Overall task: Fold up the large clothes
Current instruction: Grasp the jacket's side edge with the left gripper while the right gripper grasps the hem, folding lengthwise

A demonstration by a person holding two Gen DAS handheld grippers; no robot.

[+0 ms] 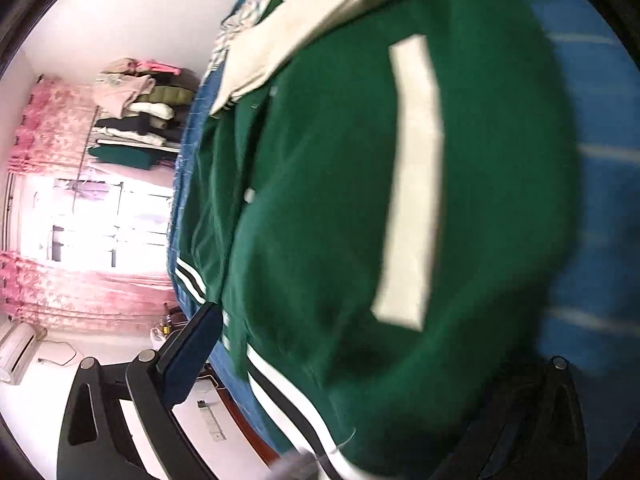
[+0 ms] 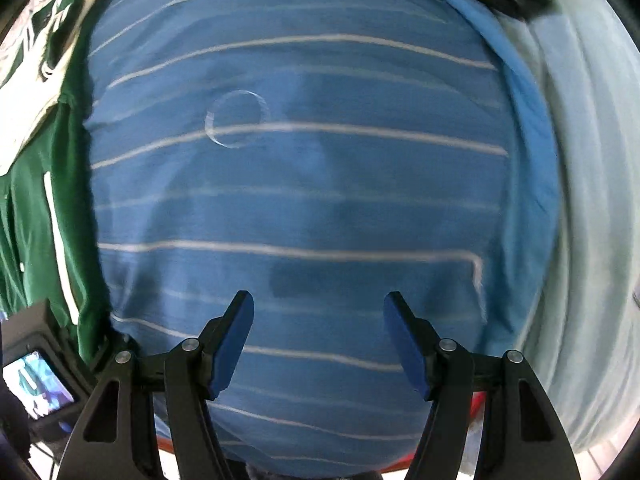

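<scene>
A blue striped bedsheet [image 2: 304, 200] fills the right wrist view, with the green jacket [image 2: 36, 216] lying on it at nine o'clock; in the left wrist view that jacket [image 1: 340, 208] covers the centre, its cream strip [image 1: 412, 180] running from twelve towards six. The right gripper [image 2: 319, 336] hovers at six o'clock with its jaws wide apart and nothing between them. The left gripper [image 1: 360, 376] has one finger [image 1: 192, 356] visible at seven o'clock, the other buried under green cloth, so I cannot tell whether it grips.
</scene>
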